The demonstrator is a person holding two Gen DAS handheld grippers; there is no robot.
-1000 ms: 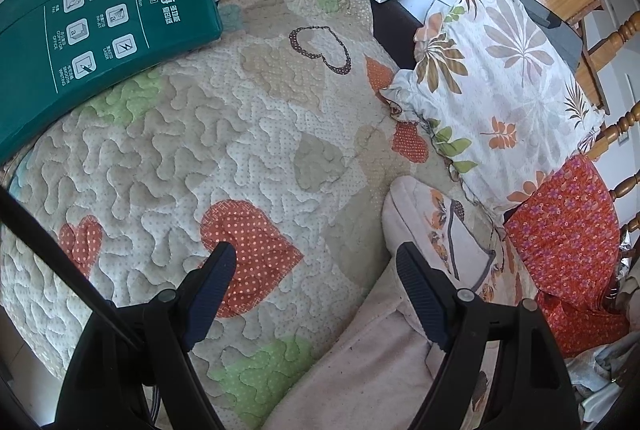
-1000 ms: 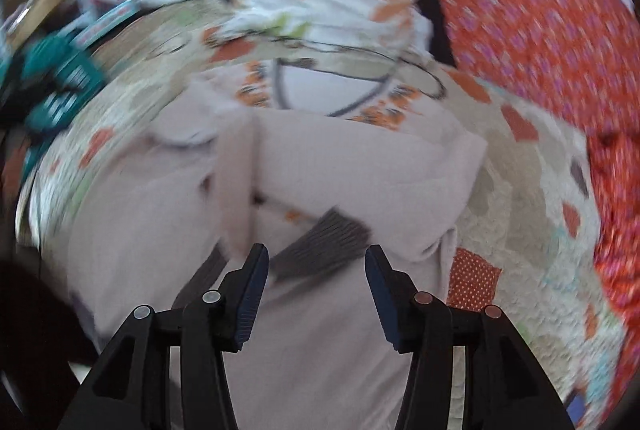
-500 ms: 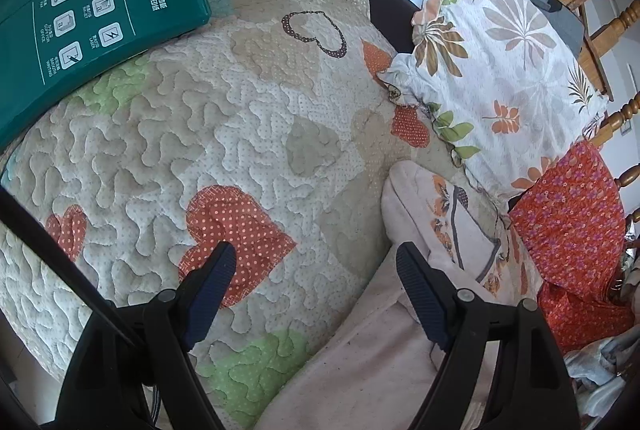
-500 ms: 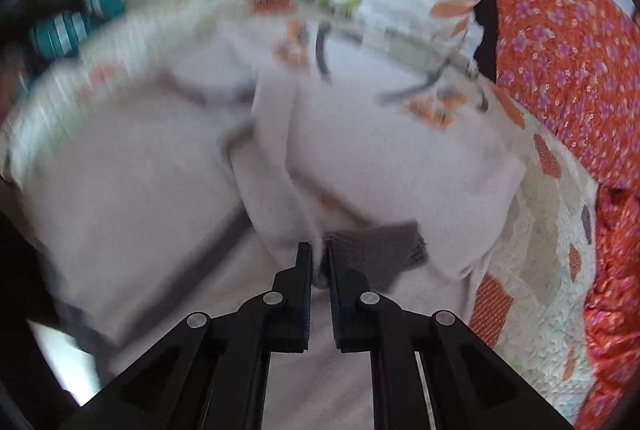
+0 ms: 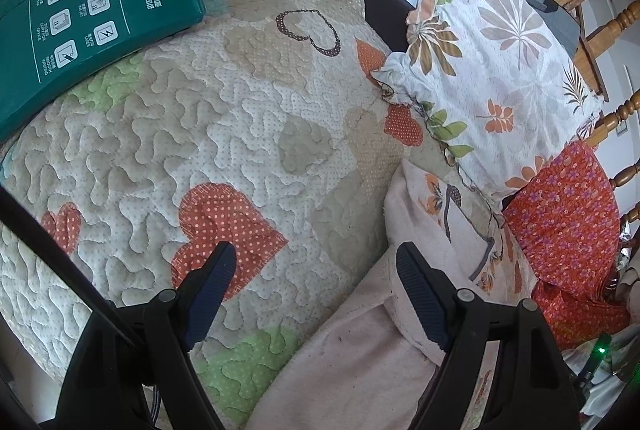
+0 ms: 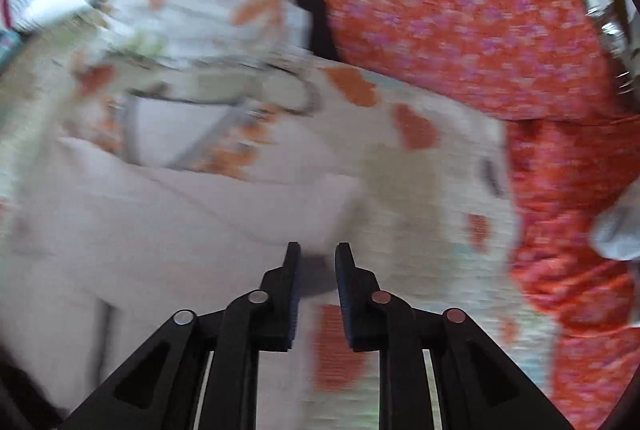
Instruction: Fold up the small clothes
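**Pink garment, fold in hand**

Pink top: lies on the quilt, collar toward the leaf-print cushion. Right gripper: jaws slightly parted at the garment's right edge; whether cloth is pinched, blur hides. Left gripper: spread wide, empty, over the quilt. Advice: grip fully, carry the edge across level.

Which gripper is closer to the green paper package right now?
Left. The left gripper hangs open over the quilt, the green package ahead to its left. The right gripper is at the pink garment, no package in view.
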